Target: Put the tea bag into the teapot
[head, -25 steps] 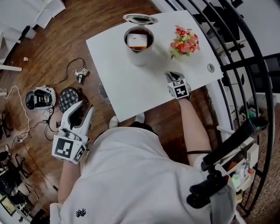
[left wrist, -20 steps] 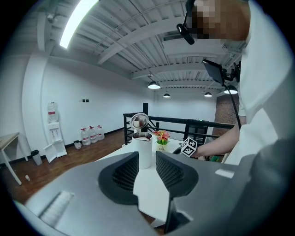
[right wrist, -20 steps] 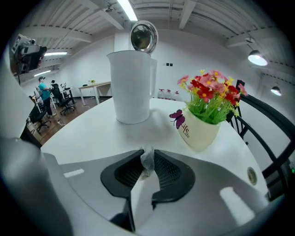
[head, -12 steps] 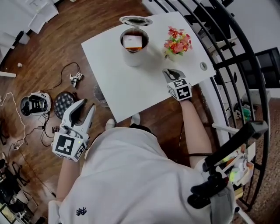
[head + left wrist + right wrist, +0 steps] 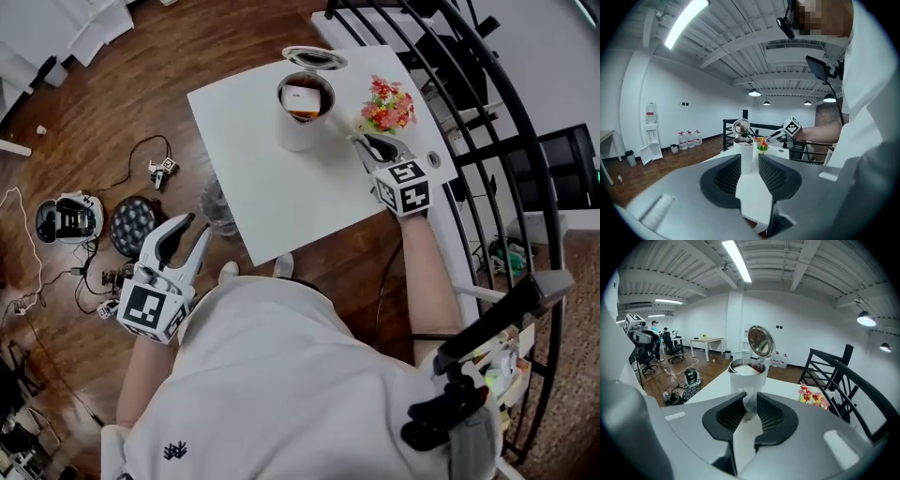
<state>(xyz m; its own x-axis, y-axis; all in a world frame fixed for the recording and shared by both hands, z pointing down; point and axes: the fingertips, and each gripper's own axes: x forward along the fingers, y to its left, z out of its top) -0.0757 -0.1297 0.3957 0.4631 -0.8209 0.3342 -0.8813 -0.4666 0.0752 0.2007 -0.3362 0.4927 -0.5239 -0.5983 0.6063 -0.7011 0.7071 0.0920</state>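
Note:
The white teapot [image 5: 302, 112] stands at the far side of the white table [image 5: 272, 187], its hinged lid [image 5: 314, 58] tipped open; something white and orange shows inside. My right gripper [image 5: 362, 142] hovers over the table just right of the pot, shut on a pale translucent tea bag [image 5: 750, 401] pinched between its pads. In the right gripper view the teapot [image 5: 748, 375] is straight ahead and a little beyond the right gripper [image 5: 750, 412]. My left gripper [image 5: 192, 230] hangs open off the table's left, over the floor. In the left gripper view the left gripper [image 5: 749, 161] holds nothing.
A small pot of red and yellow flowers [image 5: 386, 105] stands right of the teapot, close to my right gripper. A small round disc [image 5: 433, 158] lies near the table's right edge. Black railing [image 5: 525, 141] runs along the right. Cables, gadgets and a clear jar [image 5: 216, 204] litter the wooden floor.
My right gripper has moved from the table's front edge toward the teapot and flowers, still shut on the tea bag. The left gripper stays open beside the table.

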